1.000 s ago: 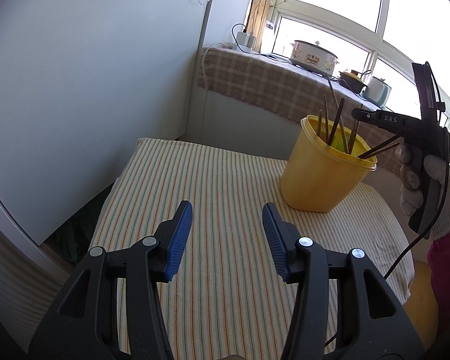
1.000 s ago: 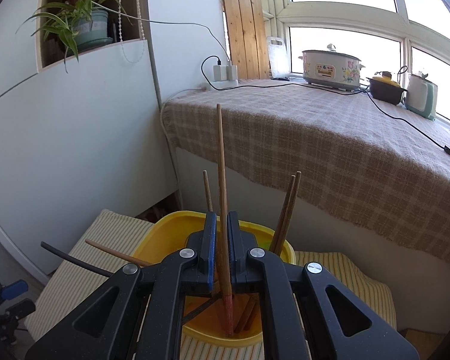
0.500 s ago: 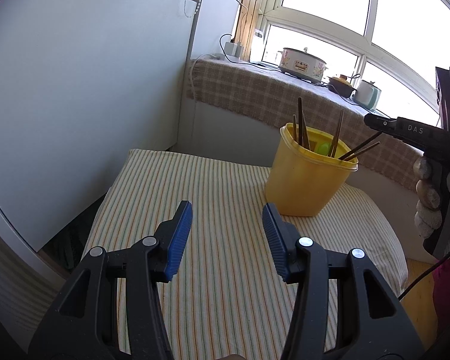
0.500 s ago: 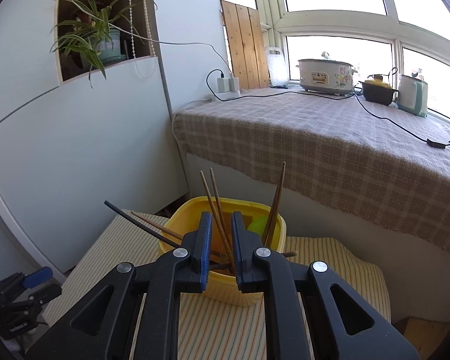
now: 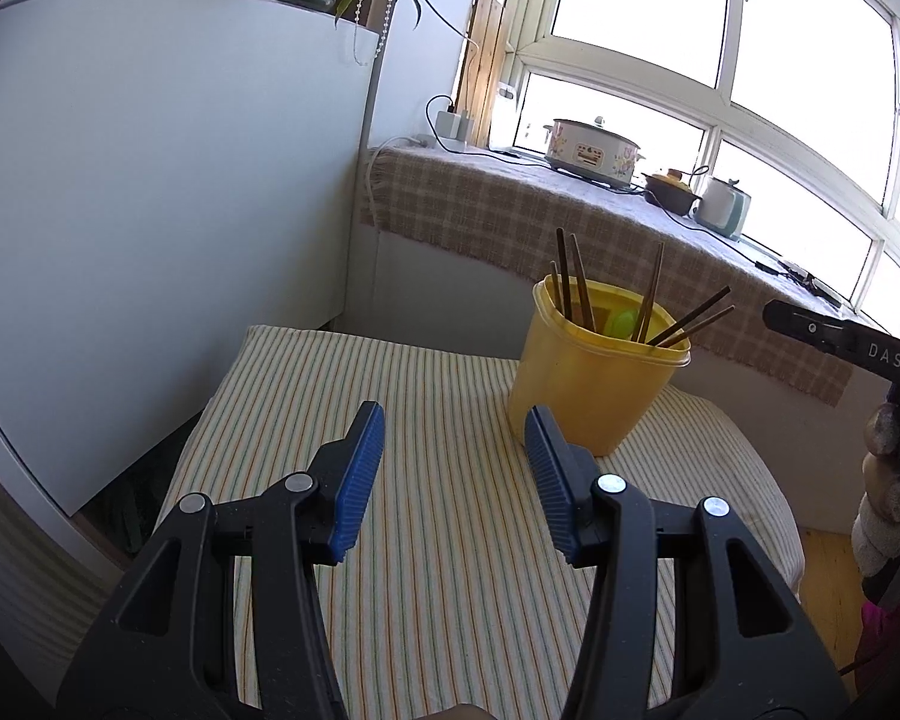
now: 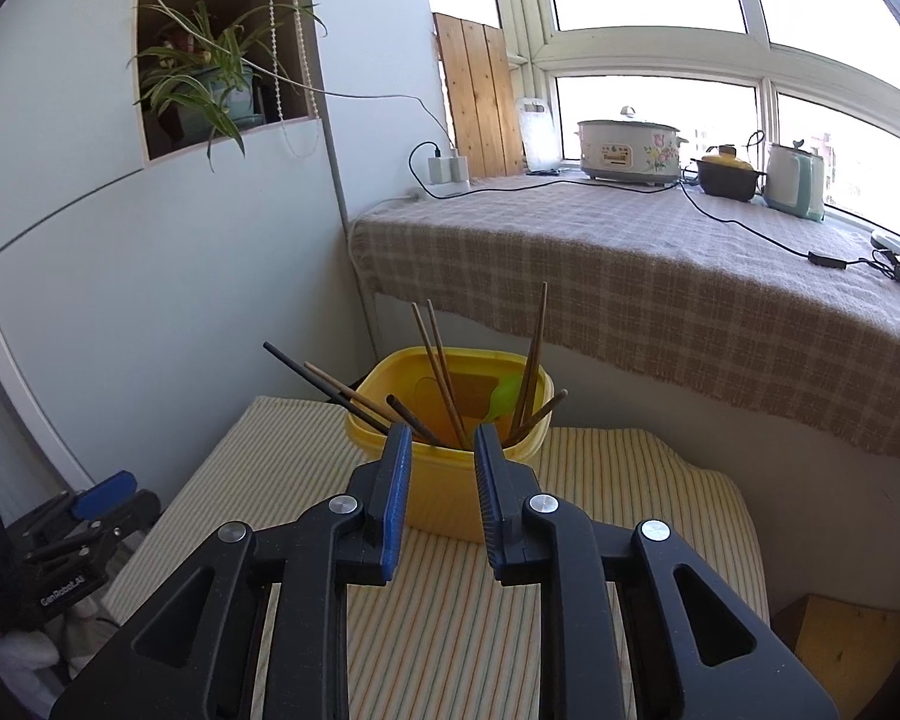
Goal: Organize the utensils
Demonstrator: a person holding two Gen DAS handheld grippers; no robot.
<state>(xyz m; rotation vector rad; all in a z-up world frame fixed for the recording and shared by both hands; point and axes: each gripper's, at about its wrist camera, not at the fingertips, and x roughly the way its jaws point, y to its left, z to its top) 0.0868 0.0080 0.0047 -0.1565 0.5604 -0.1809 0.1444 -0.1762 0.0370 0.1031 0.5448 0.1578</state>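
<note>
A yellow plastic tub (image 6: pixel 450 480) was seen standing upright on a striped cloth (image 6: pixel 450 618) that covered a small table. The tub was round at the corners and had a thin lip at the top. Many chopsticks (image 6: pixel 444 384) were stuck in it, some brown and wooden, one nearly black, and they leaned out in all directions. A bit of something green (image 6: pixel 506 397) was seen inside the tub, but what it was could not be told. The right gripper (image 6: pixel 438 492) was held just in front of the tub, and its jaws were opening, with nothing between the blue pads (image 6: pixel 395 498). The left gripper (image 5: pixel 450 468) was held over the cloth with its jaws half open and empty, and the tub (image 5: pixel 594 384) was seen a little ahead of it and to the right. In the left wrist view, a gloved hand (image 5: pixel 885 498) was shown at the right edge, wrapped around the black body of the other gripper; this hand was not shown in the right wrist view. In the right wrist view, a spider plant (image 6: pixel 210 90) in a wall nook and a wooden board (image 6: pixel 480 102) by the window were shown clearly, and the left gripper (image 6: pixel 99 495) was seen low at the left edge. A checked cloth shelf (image 6: pixel 660 276) with a slow cooker (image 6: pixel 627 150), a dark pot (image 6: pixel 727 177) and a kettle (image 6: pixel 795 180) was seen behind the table in both views.
</note>
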